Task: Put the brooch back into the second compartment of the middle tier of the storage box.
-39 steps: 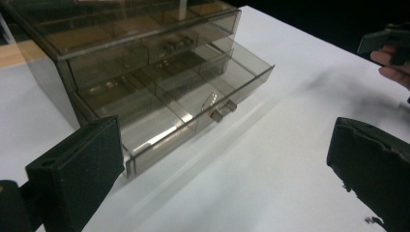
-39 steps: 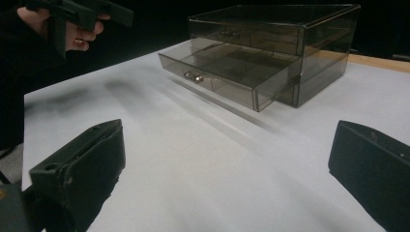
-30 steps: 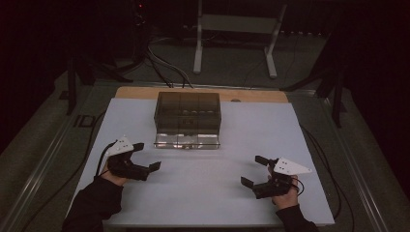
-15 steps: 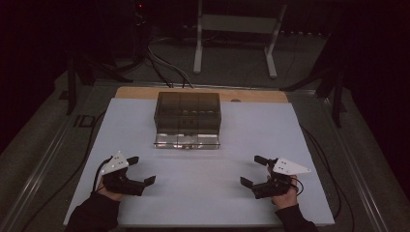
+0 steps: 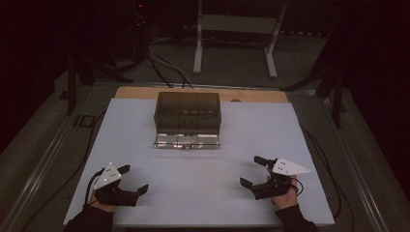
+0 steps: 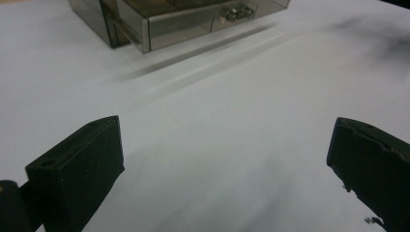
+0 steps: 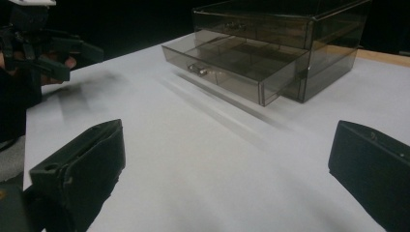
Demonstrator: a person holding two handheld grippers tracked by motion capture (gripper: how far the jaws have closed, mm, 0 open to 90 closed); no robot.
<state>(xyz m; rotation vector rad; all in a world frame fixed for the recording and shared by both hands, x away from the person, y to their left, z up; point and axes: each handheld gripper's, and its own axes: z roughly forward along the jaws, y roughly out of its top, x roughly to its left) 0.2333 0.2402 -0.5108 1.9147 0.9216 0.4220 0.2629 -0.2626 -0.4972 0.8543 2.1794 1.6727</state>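
Smoky clear drawer box point(image 5: 187, 113) toward the far middle of the white counter point(image 5: 203, 145), bottom drawer point(image 5: 186, 140) pulled out toward the near side, small knob point(image 7: 198, 69) on its front. Left tongs point(image 5: 129, 179) low at the near left corner, close to the counter's front edge, jaws spread wide, nothing between them. Right tongs point(image 5: 255, 170) near the front right, likewise released and empty, well apart from the left pair. Broad bare white surface between both tongs and the drawer front. Wooden strip point(image 5: 203, 93) along the far edge behind the box.
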